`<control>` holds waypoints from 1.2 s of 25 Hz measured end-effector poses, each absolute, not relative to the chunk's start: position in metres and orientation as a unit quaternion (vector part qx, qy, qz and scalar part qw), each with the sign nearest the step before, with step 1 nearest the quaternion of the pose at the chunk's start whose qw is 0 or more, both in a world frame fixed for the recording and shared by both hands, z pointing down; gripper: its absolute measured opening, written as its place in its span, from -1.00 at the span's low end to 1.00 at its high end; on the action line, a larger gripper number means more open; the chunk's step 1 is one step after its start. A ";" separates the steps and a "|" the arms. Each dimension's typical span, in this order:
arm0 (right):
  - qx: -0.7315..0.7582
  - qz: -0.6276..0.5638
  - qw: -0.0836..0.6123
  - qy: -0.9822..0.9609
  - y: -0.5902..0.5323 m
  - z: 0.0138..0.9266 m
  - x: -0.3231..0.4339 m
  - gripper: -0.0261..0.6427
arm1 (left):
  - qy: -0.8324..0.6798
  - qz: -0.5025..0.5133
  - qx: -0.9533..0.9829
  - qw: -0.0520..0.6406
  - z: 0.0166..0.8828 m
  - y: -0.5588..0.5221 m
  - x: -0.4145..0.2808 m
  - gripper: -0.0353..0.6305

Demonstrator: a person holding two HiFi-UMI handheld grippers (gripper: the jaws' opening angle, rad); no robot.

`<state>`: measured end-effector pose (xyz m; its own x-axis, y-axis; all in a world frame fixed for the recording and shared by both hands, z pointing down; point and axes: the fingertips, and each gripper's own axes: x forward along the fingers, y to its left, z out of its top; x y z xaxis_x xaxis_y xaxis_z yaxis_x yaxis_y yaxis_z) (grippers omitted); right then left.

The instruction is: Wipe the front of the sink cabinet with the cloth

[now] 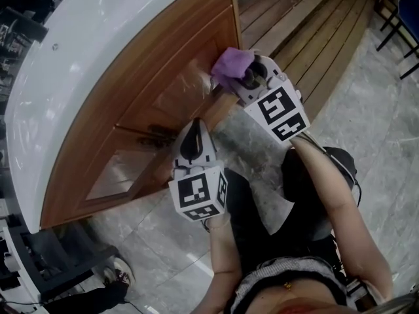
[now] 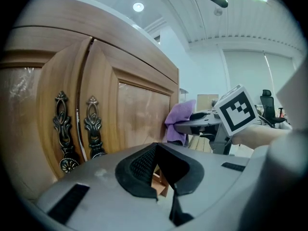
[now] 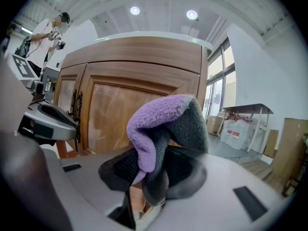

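Right gripper [image 1: 252,76]: jaws clamped on the purple cloth [image 1: 232,64], which is bunched between the pads and bulges out past the tips. The right gripper view confirms it: the cloth [image 3: 159,124] fills the gap of the right gripper [image 3: 154,158], purple side to the left, grey side to the right

The cloth is up at the wooden cabinet front [image 1: 163,103], near the end beside the wooden decking [image 1: 314,31]. From the left gripper view the cloth [image 2: 182,121] sits at the edge of the right-hand door panel [image 2: 142,119]. Can't tell if it's touching or just off the wood

Left gripper [image 1: 192,133]: pad tips together, nothing held. In its own view the left gripper [image 2: 156,150] shows only a sliver of wood through the slit below the tips. It is pointed at the cabinet lower down, near the two dark ornate handles [image 2: 77,129] where the doors meet, but not touching them. The right gripper with its marker cube [image 2: 237,110] shows off to its right

The two grippers are apart, right one further along the cabinet than the left

White countertop [image 1: 85,51] curves over the cabinet. Grey marble floor [image 1: 366,110] under the person, whose forearms [image 1: 334,195] run down to both grippers

Background in the right gripper view: another person [image 3: 53,28] at upper left, a table [image 3: 245,110] with bags under it at right
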<state>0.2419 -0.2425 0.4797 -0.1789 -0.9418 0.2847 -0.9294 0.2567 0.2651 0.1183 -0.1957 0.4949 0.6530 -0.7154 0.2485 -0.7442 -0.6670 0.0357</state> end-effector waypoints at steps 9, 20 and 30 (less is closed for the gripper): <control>0.535 -0.031 0.214 -0.817 -0.216 0.503 0.165 -0.38 | -0.422 0.114 0.896 0.074 0.507 -0.187 0.089 -0.89; 0.453 -0.041 0.254 -0.853 -0.212 0.547 0.080 -0.38 | -0.444 0.120 0.885 0.080 0.513 -0.184 0.049 -0.89; 0.465 -0.039 0.250 -0.848 -0.223 0.552 0.066 -0.38 | -0.449 0.120 0.881 0.086 0.519 -0.187 0.038 -0.89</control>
<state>0.0660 -0.2229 0.5521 -0.4414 -0.8089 0.3883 -0.7698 0.5638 0.2994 0.0378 -0.1867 0.5190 0.5673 -0.7711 0.2891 -0.8126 -0.5811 0.0445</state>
